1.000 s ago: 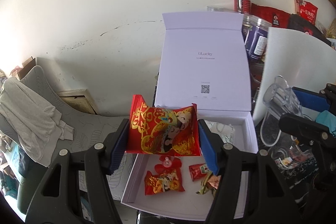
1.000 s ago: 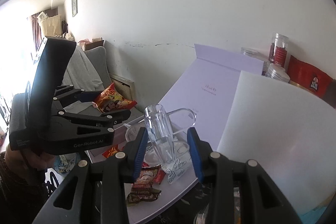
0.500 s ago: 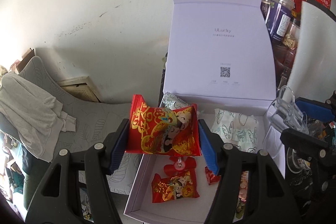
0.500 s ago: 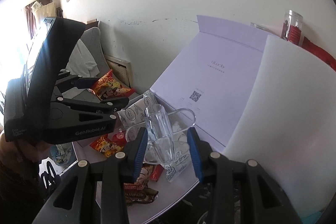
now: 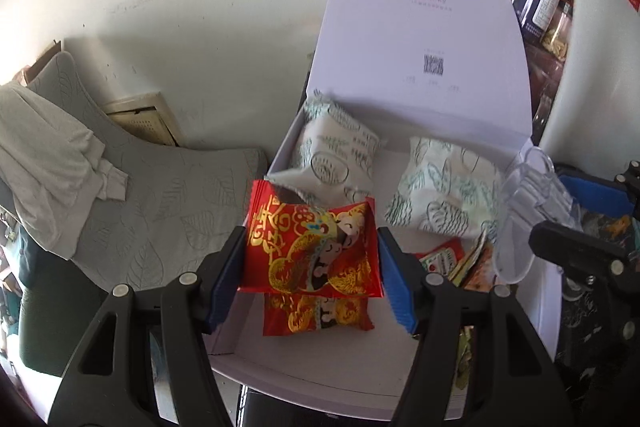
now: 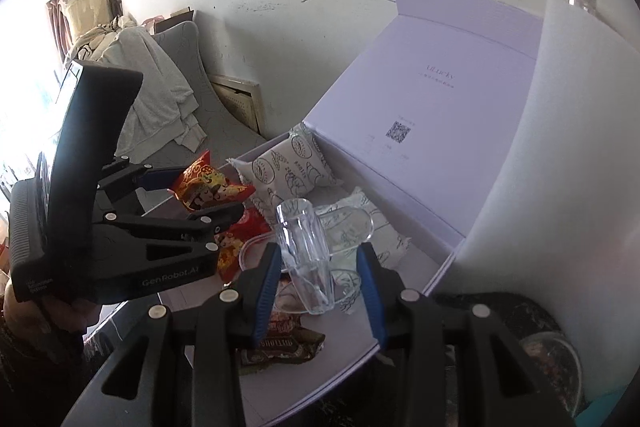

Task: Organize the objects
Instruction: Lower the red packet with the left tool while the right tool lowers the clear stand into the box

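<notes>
Left tool (image 5: 311, 259) grips a red packet (image 5: 310, 247) above the white box (image 5: 320, 377), lower centre. Right tool (image 6: 318, 269) grips a clear cup (image 6: 306, 251) near the box's right edge.

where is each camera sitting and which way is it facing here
Left wrist: rides the left hand-held gripper, looking down into the open white cardboard box; its black fingers clamp a red and gold snack packet.
Right wrist: rides the right hand-held gripper, looking down into the box from the other side; its fingers hold a clear plastic cup, and a hand shows at lower left.
Shared: box, packet, cup, each other's gripper.
</notes>
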